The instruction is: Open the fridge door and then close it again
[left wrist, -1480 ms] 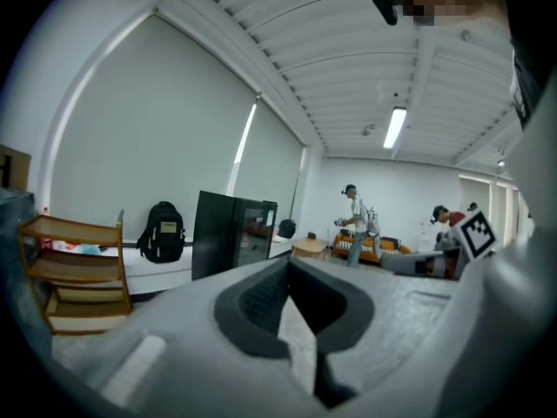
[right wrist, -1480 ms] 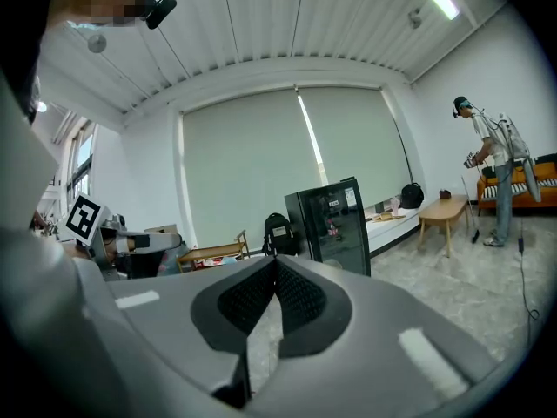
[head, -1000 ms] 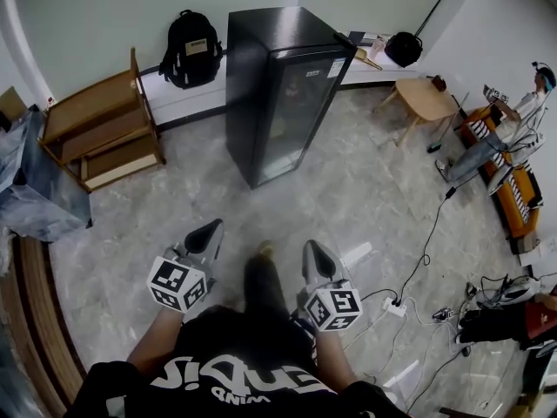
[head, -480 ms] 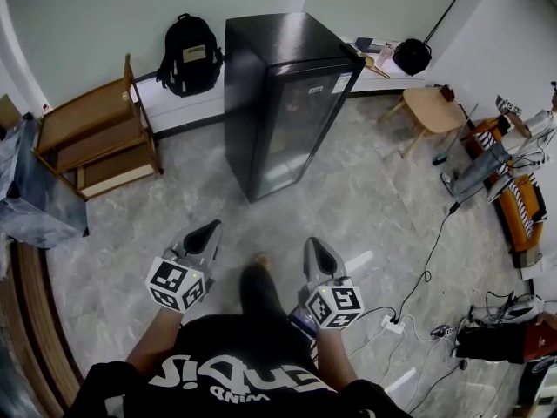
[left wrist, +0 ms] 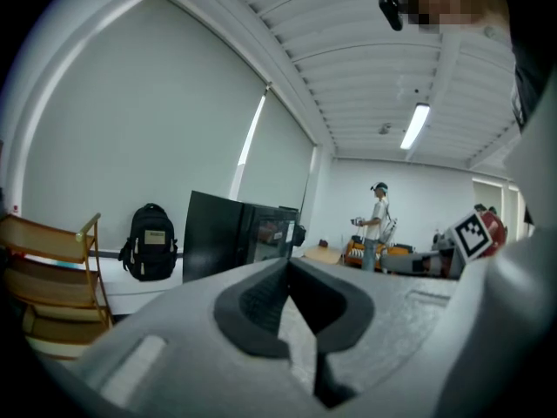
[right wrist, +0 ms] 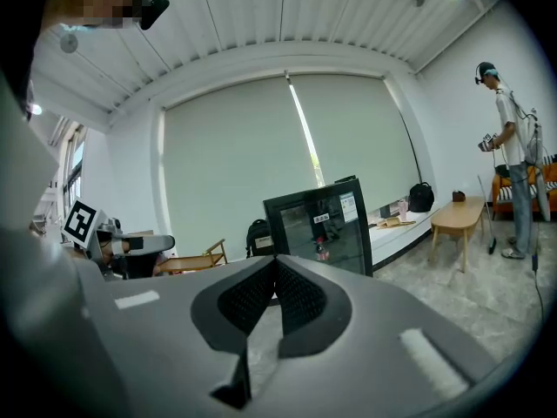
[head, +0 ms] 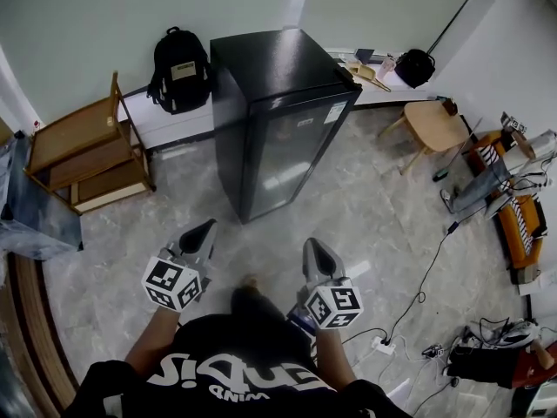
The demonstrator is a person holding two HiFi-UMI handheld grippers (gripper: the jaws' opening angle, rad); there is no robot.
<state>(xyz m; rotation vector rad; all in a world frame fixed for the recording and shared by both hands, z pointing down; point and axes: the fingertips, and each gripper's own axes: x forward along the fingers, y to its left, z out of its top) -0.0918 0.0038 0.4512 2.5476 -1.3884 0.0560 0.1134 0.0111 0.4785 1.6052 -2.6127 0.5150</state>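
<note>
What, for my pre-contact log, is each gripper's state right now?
Left gripper: closed, fingers together, holding nothing.
Right gripper: closed, fingers together, holding nothing.

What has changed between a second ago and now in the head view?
The person has walked toward the fridge, which now stands nearer to the left gripper and right gripper. Nothing was taken hold of or let go. Both grippers stay shut, empty and side by side; the fridge door stays closed.
</note>
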